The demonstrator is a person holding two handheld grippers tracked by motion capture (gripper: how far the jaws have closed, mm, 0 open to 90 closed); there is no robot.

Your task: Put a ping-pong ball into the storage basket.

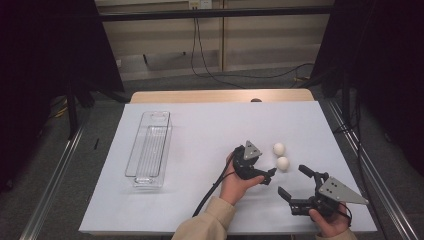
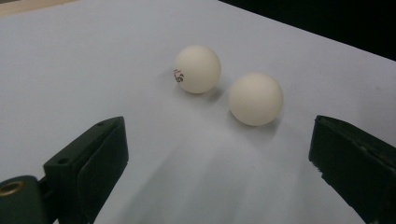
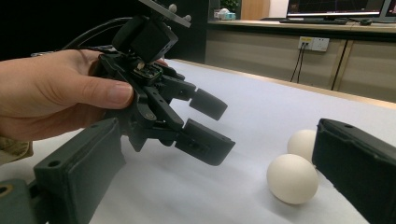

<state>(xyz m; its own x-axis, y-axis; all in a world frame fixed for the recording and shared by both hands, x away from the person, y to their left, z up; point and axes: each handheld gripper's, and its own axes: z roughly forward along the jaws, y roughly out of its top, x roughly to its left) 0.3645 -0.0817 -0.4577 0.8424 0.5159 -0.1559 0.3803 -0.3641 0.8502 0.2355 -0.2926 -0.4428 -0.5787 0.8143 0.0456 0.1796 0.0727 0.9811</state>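
A white sheet (image 1: 200, 135) covers the table (image 1: 220, 95). On the sheet's left side lies a long clear tray (image 1: 148, 149); right of centre, two white balls (image 1: 280, 156) sit just beside each other.

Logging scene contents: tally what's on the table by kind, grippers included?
White balls: 2 (nearer ball, farther ball)
Clear bin: 1
Grippers: 2 (left gripper, right gripper), both open
Total: 5

Two white balls (image 2: 255, 98) (image 2: 197, 69) lying on pale lavender-white table cover (image 1: 210, 125), farther ball wearing small dark marking. Black left gripper (image 1: 267, 176) and right gripper (image 1: 295, 181) carrying grey plates. Clear ribbed bin (image 1: 149, 148) showing transparent. Beige sleeve (image 1: 207, 220) showing.
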